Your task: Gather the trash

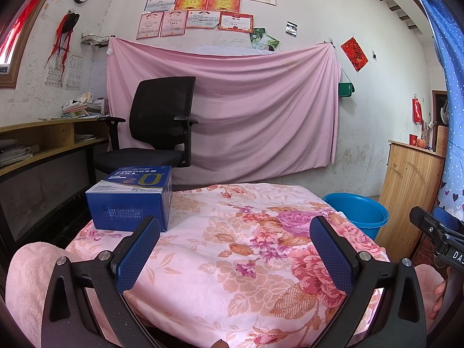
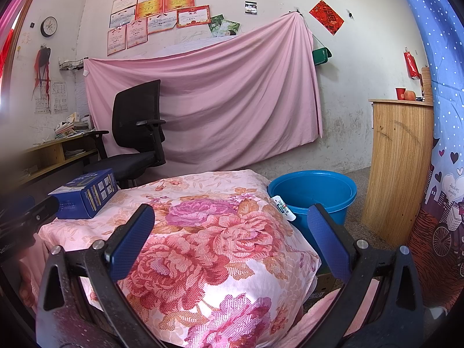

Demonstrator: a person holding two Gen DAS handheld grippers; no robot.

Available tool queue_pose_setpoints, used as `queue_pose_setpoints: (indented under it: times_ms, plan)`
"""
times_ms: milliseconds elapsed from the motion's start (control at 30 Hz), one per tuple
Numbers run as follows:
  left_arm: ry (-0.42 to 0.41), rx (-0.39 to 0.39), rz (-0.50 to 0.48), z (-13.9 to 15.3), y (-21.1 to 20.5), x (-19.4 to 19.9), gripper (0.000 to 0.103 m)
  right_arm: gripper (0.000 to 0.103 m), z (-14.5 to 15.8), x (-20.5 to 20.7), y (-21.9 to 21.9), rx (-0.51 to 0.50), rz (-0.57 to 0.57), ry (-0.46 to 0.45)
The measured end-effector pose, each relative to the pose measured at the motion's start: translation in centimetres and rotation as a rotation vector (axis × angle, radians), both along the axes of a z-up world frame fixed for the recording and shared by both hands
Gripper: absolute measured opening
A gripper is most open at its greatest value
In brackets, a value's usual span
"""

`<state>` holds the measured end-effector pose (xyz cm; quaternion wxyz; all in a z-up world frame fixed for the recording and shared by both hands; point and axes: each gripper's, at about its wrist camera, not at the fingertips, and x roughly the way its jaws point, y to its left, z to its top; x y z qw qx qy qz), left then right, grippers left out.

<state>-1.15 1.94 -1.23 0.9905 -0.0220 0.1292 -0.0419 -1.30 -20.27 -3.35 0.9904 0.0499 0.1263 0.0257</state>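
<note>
Left wrist view: the left gripper (image 1: 235, 249) is spread wide with nothing between its blue textured pads (image 1: 137, 256), hovering above a floral pink-and-orange woven cloth (image 1: 232, 232) that covers a raised surface. A dark blue rectangular cardboard box (image 1: 132, 195) with printed white and gold lettering stands on the cloth at 10 o'clock from the gripper, its near face just beyond the left pad. A round bright blue plastic bucket (image 1: 358, 211) sits on the floor at 2 o'clock, partly hidden behind the cloth's edge. A black mesh-back office chair (image 1: 156, 124) stands at 11 o'clock, in front of a pink sheet (image 1: 246, 110) hung on the wall. Part of the other black tool shows at 3 o'clock.

Right wrist view: the right gripper (image 2: 232, 237) is likewise released, pads wide apart, empty, above the same floral cloth (image 2: 203, 232). The blue box (image 2: 87, 194) lies at 10 o'clock near the cloth's far left corner. A small white wrapper (image 2: 285, 207) with green and red print rests on the cloth's right edge at 1 o'clock, right beside the bucket (image 2: 313, 191), overlapping its rim in this view; contact cannot be told. A light wooden cabinet (image 2: 397, 162) stands at 2 o'clock, beyond the bucket.
</note>
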Motion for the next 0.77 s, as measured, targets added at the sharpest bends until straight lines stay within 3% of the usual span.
queue_pose_setpoints:
  times_ms: [767]
  plan:
    - [0.036, -0.003, 0.041, -0.11, 0.34, 0.60, 0.101, 0.103, -0.19, -0.06, 0.86, -0.007, 0.011, 0.009]
